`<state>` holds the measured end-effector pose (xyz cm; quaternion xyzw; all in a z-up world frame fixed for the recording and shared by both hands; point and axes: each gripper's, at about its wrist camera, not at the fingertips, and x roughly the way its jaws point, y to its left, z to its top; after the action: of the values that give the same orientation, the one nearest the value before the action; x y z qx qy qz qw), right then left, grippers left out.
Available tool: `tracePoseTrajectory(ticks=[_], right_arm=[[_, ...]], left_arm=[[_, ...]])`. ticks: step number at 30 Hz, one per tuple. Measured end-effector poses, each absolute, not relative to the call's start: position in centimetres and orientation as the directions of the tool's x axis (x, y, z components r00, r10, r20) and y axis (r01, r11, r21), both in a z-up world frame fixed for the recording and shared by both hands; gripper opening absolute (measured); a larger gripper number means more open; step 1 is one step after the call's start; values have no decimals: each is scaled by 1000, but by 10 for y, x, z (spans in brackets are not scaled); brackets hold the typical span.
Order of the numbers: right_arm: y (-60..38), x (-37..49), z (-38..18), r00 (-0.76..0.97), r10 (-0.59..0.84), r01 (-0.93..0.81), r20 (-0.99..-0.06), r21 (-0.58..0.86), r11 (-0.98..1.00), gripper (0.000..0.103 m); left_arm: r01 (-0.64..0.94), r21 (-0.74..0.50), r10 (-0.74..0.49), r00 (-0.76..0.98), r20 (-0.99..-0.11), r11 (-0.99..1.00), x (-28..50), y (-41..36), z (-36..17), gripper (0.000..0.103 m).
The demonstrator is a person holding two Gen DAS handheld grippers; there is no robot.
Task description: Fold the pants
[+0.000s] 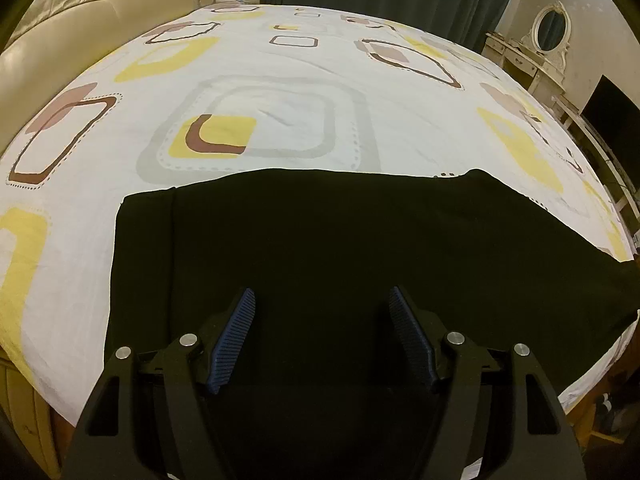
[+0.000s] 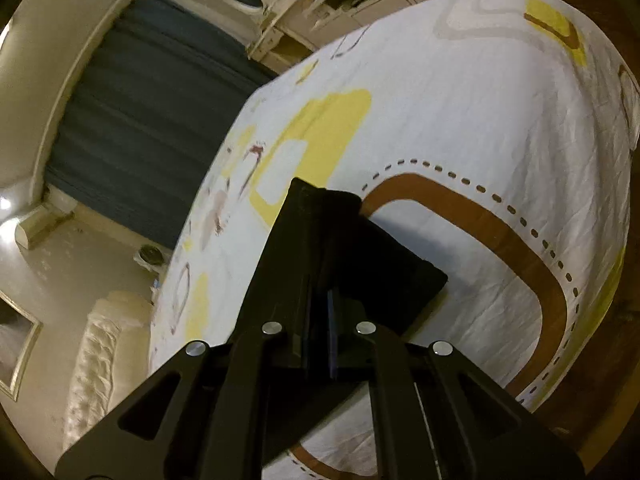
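Pants [image 1: 320, 240] are lying soft and limp under the left gripper [image 1: 322, 300], jaws standing apart; the right gripper [image 2: 320, 248] is clamping their edge, the best hold.

Left gripper [image 1: 322, 300] angled steeply downward, jaws spread wide, blue ribbed pads [image 1: 232, 336] exposed, nothing pinched. Right gripper [image 2: 320, 280] rolled sideways, pitched moderately down, jaws clamped on black pants [image 2: 384, 264].

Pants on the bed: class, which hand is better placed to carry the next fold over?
Probably the right. Its tool is shut on the black pants, lifting an end. The left tool is open above them, gripping nothing.
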<state>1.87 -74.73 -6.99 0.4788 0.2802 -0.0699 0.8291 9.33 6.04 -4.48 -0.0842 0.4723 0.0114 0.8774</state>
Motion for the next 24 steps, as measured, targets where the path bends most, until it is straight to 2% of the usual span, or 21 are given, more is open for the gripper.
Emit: tracePoseTrajectory(ticks=[3,7,9,11,13,14,15,16,20,22,24], right_arm=[[-750,22,-89,800,159,440,-579,745,500,6],[-747,18,-100,809,166,456,-564,781,427,13],[-753,15,-101,836,175,429,-520,818,383,34],[-758,15,-100,859,170,406,-483,845,349,44],[-760,19,-97,867,155,401,-474,847,348,46],[-758,23,-97,864,157,404,-478,845,350,44],[-756,26,-97,860,168,402,-481,843,358,16],[-754,29,-95,854,177,402,-489,837,371,7],[-758,16,-84,828,82,461,-555,756,464,6],[-759,19,-100,792,91,501,-604,728,468,6],[-761,17,-110,793,106,503,-600,743,442,6]], left_arm=[[-98,-141,-64,553,-830,985,93,60,-45,69],[-84,-133,-65,556,-829,988,91,58,-45,69],[-79,-127,-62,556,-829,989,91,56,-45,69],[-79,-125,-60,553,-831,989,91,55,-45,72],[-81,-127,-61,554,-830,989,91,55,-45,73],[-81,-125,-60,554,-830,989,92,54,-45,73],[-79,-124,-60,553,-831,989,92,54,-45,73],[-78,-123,-60,553,-831,989,92,53,-44,73],[-77,-123,-60,554,-830,989,91,53,-44,73],[-73,-122,-61,555,-829,990,91,52,-45,73],[-68,-113,-56,555,-830,991,91,51,-46,73]])
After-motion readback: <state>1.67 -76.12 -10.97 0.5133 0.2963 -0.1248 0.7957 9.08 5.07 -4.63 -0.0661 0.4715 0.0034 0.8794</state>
